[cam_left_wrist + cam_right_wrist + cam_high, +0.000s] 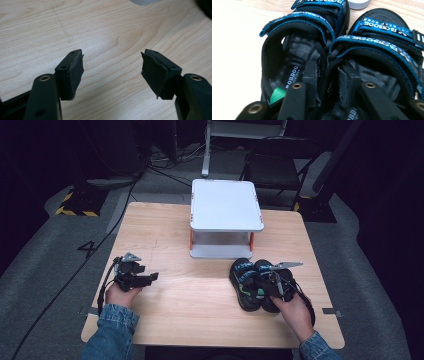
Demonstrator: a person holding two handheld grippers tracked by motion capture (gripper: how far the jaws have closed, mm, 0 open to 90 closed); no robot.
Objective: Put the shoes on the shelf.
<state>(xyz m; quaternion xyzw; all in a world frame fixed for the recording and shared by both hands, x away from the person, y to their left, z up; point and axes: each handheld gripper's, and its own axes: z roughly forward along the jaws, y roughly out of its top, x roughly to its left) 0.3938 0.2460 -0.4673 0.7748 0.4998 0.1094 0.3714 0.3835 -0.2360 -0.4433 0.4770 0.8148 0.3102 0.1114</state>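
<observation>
I see a pair of black sandals [254,284] with blue straps standing side by side, upright on their soles, just in front of the white shelf stand [226,205], toes toward it. On my right gripper view the straps carry white lettering, both pairs are fastened across, and the left sandal [294,50] and right sandal [382,55] touch along their inner sides.

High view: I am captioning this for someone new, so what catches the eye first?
The pair of black sandals with blue straps, near the table's right front, where the right gripper has one jaw inside each sandal, pinching their touching inner sides. Behind them stands a white two-level stand; the left gripper is open over bare wood.
</observation>
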